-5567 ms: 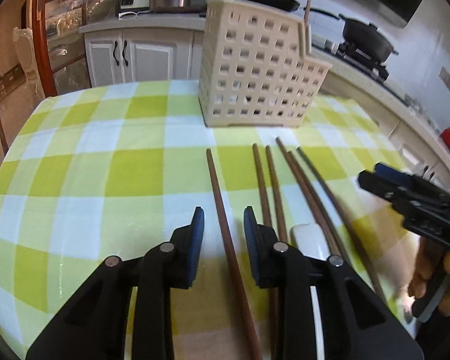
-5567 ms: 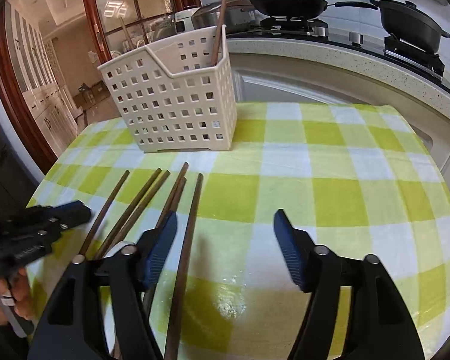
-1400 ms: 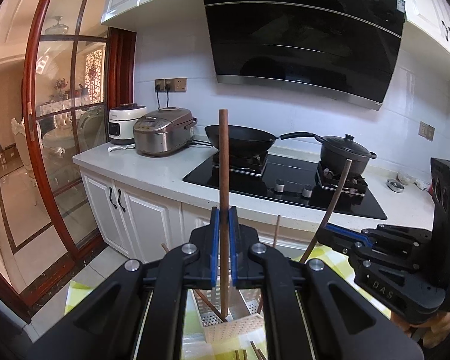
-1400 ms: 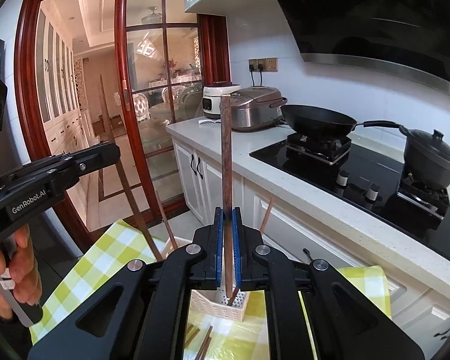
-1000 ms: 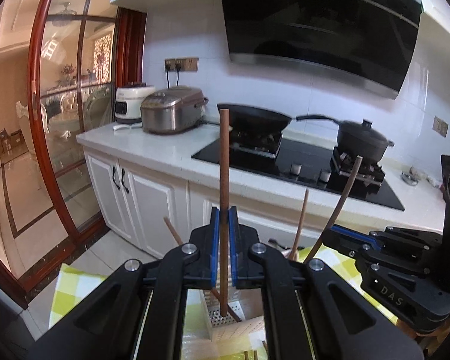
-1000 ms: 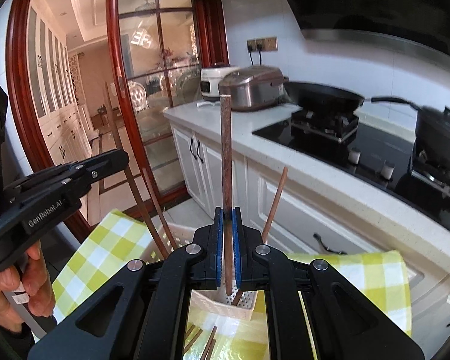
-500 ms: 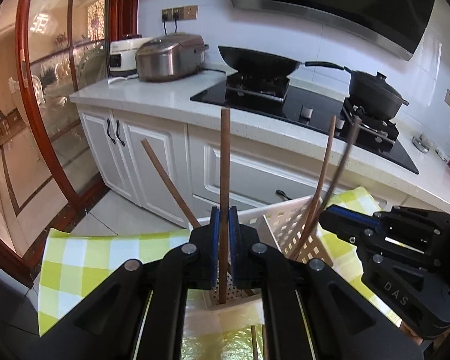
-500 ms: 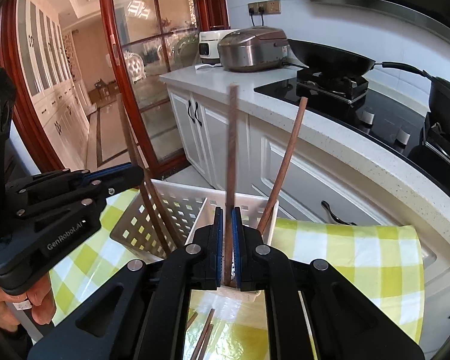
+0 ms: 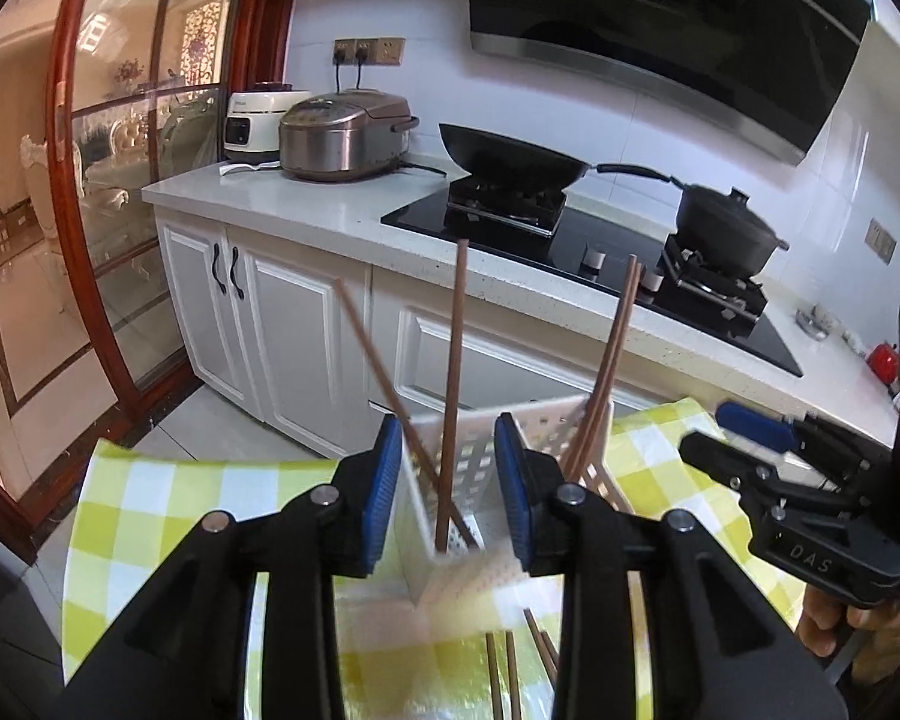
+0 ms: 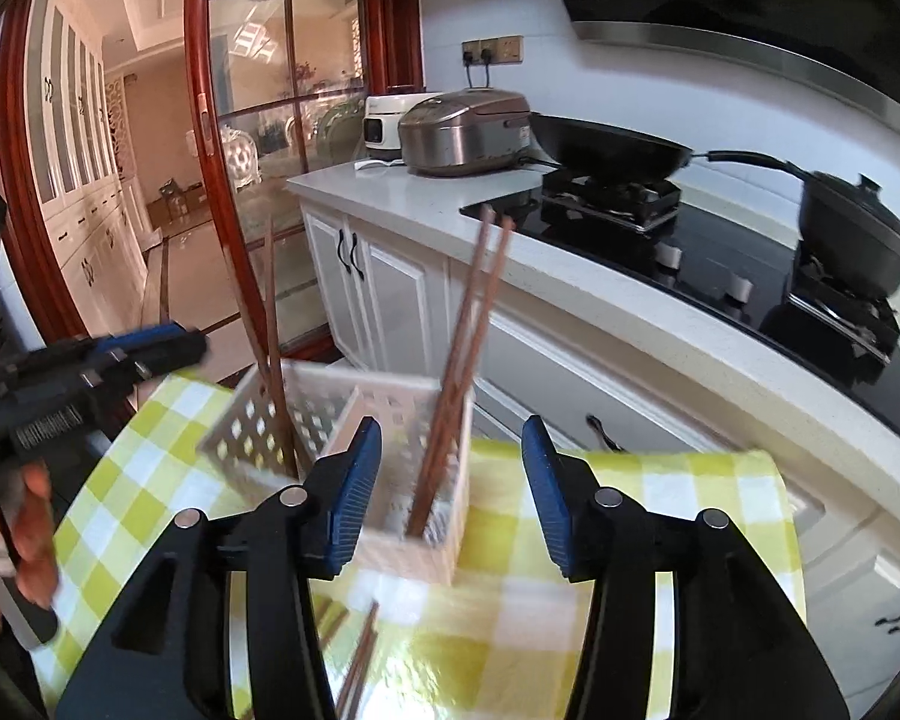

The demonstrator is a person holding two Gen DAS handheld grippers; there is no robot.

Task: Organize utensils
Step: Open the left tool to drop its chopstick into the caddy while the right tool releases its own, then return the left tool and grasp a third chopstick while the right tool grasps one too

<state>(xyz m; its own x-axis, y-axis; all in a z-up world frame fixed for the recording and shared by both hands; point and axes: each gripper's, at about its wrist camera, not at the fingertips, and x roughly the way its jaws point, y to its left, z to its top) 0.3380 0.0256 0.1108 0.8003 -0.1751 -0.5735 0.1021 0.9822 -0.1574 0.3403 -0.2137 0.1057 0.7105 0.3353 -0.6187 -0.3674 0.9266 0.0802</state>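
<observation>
Left hand-held gripper [image 9: 448, 492]: black angular arms, ribbed blue pads, round silver screws.
Right hand-held gripper [image 10: 452, 492]: same black frame, blue pads; side marked "DAS".

Checked tablecloth [image 10: 678, 480] under basket [image 10: 390, 414], chopsticks [image 9: 498, 678]

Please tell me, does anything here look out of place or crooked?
Nothing looks damaged or spilled. The brown wooden chopsticks stand leaning at different angles in the white perforated plastic basket, not neatly upright. More chopsticks lie loose on the green checked tablecloth in front of it.
</observation>
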